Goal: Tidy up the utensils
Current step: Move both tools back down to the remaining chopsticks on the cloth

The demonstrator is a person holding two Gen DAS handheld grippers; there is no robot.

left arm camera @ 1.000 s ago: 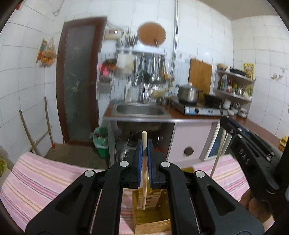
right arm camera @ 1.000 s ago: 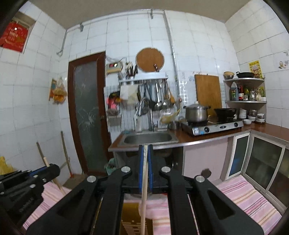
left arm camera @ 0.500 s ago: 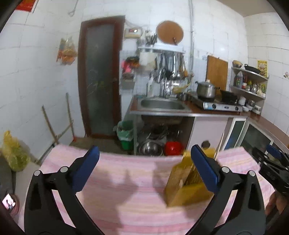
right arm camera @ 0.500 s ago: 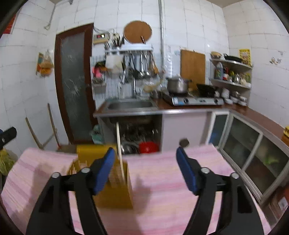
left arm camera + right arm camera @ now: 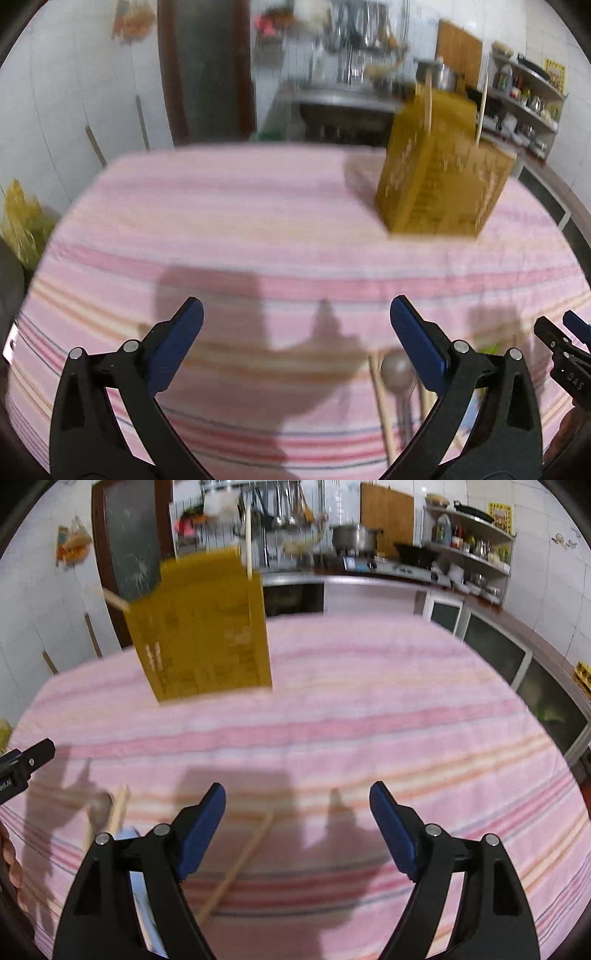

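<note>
Left wrist view — left gripper (image 5: 295, 332) gapes; right gripper (image 5: 297, 812) too; wooden chopsticks (image 5: 428, 101) in yellow cardboard box (image 5: 443, 177), upper right.

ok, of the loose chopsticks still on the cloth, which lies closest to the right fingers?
The slanted wooden chopstick lying alone on the pink striped cloth, beside the right gripper's left finger. The others lie farther left, by the metal spoon.

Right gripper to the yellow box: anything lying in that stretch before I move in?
Nothing: the right wrist view shows only bare striped cloth between the open right gripper and the yellow box.
</note>
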